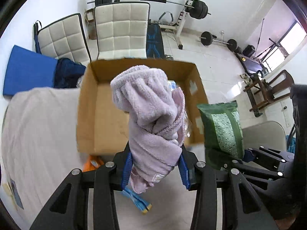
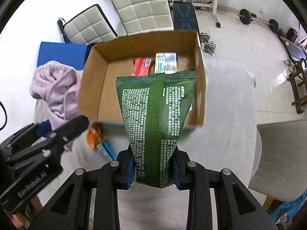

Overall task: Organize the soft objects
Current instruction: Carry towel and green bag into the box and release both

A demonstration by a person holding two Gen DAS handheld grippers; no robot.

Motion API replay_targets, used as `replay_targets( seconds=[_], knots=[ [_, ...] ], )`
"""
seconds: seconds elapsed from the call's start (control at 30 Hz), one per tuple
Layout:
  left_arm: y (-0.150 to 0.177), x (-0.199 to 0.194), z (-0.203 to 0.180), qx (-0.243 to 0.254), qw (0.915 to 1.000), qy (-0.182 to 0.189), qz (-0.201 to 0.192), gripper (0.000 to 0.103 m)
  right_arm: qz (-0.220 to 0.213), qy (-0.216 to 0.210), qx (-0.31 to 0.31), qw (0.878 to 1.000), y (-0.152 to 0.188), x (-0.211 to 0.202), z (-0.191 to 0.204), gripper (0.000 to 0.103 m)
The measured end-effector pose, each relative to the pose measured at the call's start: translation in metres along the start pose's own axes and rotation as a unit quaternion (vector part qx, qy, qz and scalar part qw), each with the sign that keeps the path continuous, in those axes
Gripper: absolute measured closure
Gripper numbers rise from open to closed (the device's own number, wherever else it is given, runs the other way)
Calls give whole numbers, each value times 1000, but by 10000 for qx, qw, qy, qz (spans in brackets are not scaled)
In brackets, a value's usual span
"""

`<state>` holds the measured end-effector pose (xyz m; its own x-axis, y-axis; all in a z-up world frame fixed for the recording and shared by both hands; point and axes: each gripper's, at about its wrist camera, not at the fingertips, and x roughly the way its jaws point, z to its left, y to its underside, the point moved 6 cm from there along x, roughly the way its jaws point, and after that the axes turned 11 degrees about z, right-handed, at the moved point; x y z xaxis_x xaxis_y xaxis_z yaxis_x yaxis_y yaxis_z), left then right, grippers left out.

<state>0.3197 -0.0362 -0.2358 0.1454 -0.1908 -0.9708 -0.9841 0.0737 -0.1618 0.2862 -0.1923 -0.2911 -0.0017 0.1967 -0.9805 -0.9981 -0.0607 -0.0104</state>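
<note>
Two grippers are loaded above the cardboard box (image 2: 99, 88): the left gripper's (image 1: 155, 164) fingers pinch a bunched lilac towel (image 1: 151, 111), the right gripper's (image 2: 153, 169) fingers clamp a green packet (image 2: 155, 115) over a red carton (image 2: 142, 67) and blue carton (image 2: 166, 63).

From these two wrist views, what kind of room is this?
Probably a home room doubling as a gym: a barbell rack, a weight bench and dumbbells on tiled floor behind the cardboard box.

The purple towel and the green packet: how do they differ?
The purple towel is fluffy and crumpled; the green packet is smooth, flat and printed. The left gripper holds the towel, the right gripper the packet. Both are pinched at the lower end, near the cardboard box.
</note>
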Motion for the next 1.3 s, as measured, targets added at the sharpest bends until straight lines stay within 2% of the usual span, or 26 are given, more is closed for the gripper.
replay_targets(
  seconds=[0.1, 0.23, 0.4, 0.57, 0.9, 1.13, 1.3],
  knots=[
    [-23, 12, 15, -72, 9999, -23, 112, 64, 64, 85, 66, 9999, -26, 10, 0, 70],
    [-46, 27, 34, -129, 9995, -125, 265, 64, 264, 240, 197, 9992, -60, 44, -3, 70],
    [-65, 63, 55, -212, 9979, -178, 585, 64, 606, 287, 367, 9971, -79, 94, -14, 70],
    [-80, 100, 71, -353, 9950, -145, 920, 64, 805, 521, 430, 9945, -94, 134, -21, 70],
    [-110, 155, 80, -237, 9901, -178, 1375, 64, 1241, 671, 518, 9887, -99, 183, -33, 70],
    [-118, 172, 79, -201, 9883, -134, 1508, 64, 1420, 687, 543, 9860, -100, 199, -39, 69],
    [-122, 183, 81, -205, 9851, -313, 1681, 62, 1423, 665, 647, 9855, -105, 205, -41, 65]
  ],
)
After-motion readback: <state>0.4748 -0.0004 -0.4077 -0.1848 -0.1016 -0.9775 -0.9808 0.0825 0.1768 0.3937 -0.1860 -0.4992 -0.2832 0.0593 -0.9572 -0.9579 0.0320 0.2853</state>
